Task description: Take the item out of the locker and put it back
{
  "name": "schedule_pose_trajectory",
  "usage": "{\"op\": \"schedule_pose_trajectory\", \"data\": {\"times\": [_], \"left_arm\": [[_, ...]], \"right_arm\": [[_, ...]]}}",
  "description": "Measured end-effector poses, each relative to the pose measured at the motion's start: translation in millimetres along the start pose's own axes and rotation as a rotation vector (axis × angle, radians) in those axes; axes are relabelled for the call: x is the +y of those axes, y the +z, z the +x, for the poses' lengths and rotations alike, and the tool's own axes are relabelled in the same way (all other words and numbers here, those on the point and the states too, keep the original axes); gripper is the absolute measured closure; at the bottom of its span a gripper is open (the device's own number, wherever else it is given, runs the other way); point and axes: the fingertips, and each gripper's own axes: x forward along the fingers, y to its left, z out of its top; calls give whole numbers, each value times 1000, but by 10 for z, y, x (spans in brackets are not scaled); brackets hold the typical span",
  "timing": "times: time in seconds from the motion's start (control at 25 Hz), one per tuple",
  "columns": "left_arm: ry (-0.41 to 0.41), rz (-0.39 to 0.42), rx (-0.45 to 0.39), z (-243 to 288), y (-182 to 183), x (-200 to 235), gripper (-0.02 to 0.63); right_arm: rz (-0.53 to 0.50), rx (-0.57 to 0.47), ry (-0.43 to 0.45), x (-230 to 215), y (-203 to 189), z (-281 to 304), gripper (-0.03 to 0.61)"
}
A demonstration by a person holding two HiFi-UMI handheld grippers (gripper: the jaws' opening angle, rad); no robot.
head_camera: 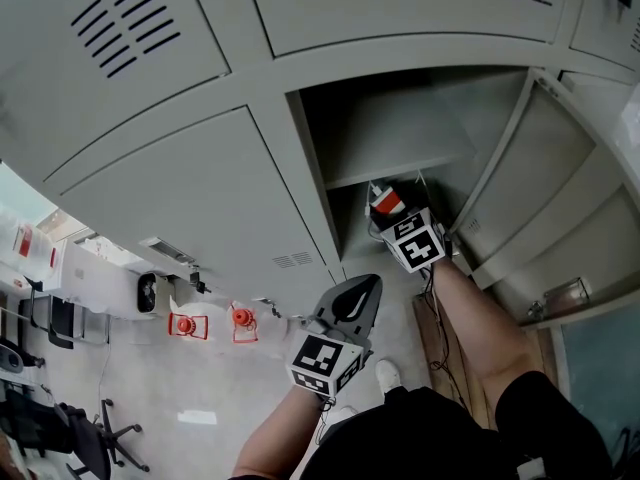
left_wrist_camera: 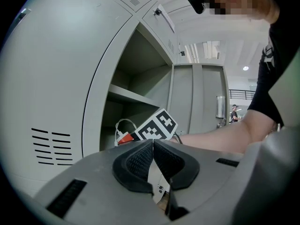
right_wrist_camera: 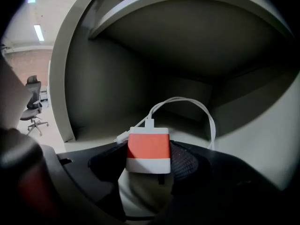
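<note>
An orange-and-white power bank point(right_wrist_camera: 149, 150) with a looped white cable point(right_wrist_camera: 187, 106) sits between the pads of my right gripper point(right_wrist_camera: 149, 159), which is shut on it. The gripper reaches into the lower compartment of the open locker point(head_camera: 340, 218), just above its floor point(right_wrist_camera: 93, 137). In the head view the power bank point(head_camera: 385, 202) shows at the tip of the right gripper point(head_camera: 388, 216). My left gripper point(left_wrist_camera: 153, 145) stays outside the locker, shut with nothing in it, and looks towards the power bank point(left_wrist_camera: 125, 137). In the head view the left gripper point(head_camera: 365, 288) is below the locker opening.
A shelf point(right_wrist_camera: 197, 18) roofs the compartment. The locker's open door point(head_camera: 560, 198) swings out to the right. Closed locker doors point(head_camera: 200, 218) lie to the left. On the floor are an office chair point(head_camera: 95, 438) and small red objects point(head_camera: 185, 325).
</note>
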Motion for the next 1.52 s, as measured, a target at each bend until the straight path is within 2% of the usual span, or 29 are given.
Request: {"op": "schedule_pose_trajectory", "data": {"times": [0.76,0.92,1.12,1.4,1.44,1.52], "left_arm": [[22,-8,1,-131,-10,-18,597],[29,0,3,-180,-13,-26,597],[31,6,4,-254,-9,-56,597],[25,11,-5,-418,14,-136,597],[23,13,-7,-448,20,-152,597],[16,16,-12,-515,30,-189,597]], "right_arm": [[-44,19,-21,-26,-9,71,245],[-66,-11,-33,-37,36,22,228],[-45,-53,-38,-29,144,-110,229],[-51,-158,-77,44,417,-419,230],[-50,-169,-82,69,454,-482,242],[-43,-194,-106,111,525,-638,332]]}}
